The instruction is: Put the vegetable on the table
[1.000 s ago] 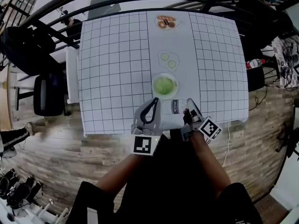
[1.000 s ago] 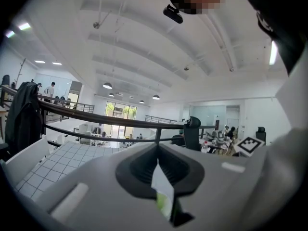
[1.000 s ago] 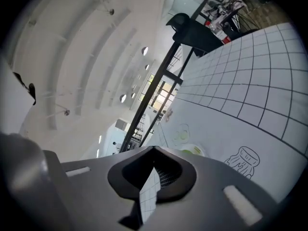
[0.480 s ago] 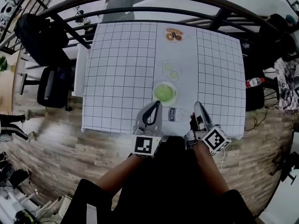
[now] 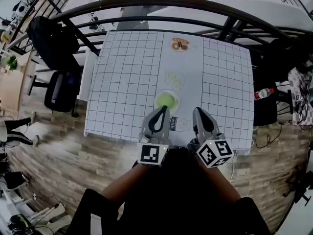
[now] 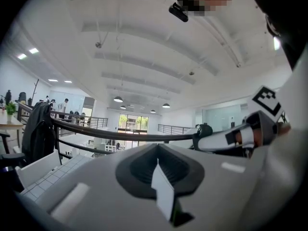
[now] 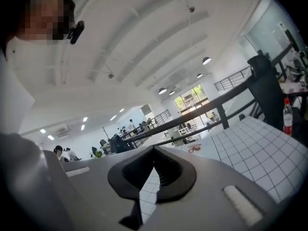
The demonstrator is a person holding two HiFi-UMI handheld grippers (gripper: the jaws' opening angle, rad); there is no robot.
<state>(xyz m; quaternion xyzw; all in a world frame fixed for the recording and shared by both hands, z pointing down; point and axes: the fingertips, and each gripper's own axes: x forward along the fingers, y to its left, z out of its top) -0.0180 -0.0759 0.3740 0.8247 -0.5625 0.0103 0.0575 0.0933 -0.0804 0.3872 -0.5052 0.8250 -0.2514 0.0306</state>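
A green leafy vegetable [image 5: 166,101] lies on a round plate [image 5: 174,95] near the front of the grid-cloth table [image 5: 127,82]. A milk carton [image 5: 178,124] lies on its side just in front of it, between my two grippers. My left gripper [image 5: 162,110] is shut and empty at the carton's left. My right gripper [image 5: 199,112] is shut and empty at its right. Both gripper views tilt up toward the ceiling: the left gripper [image 6: 157,148] and the right gripper [image 7: 154,151] show their jaws together with nothing between them.
Farther back on the white centre strip are a plate of cucumber slices [image 5: 175,80] and a plate of round pastries [image 5: 179,44]. A black railing [image 5: 146,6] curves behind the table. An office chair [image 5: 58,92] stands at the left, and a bottle [image 5: 261,93] at the right.
The right gripper has drawn back from the milk carton's right end and tilted up. The left gripper has hardly moved. The head view has pulled back, so the table looks smaller.
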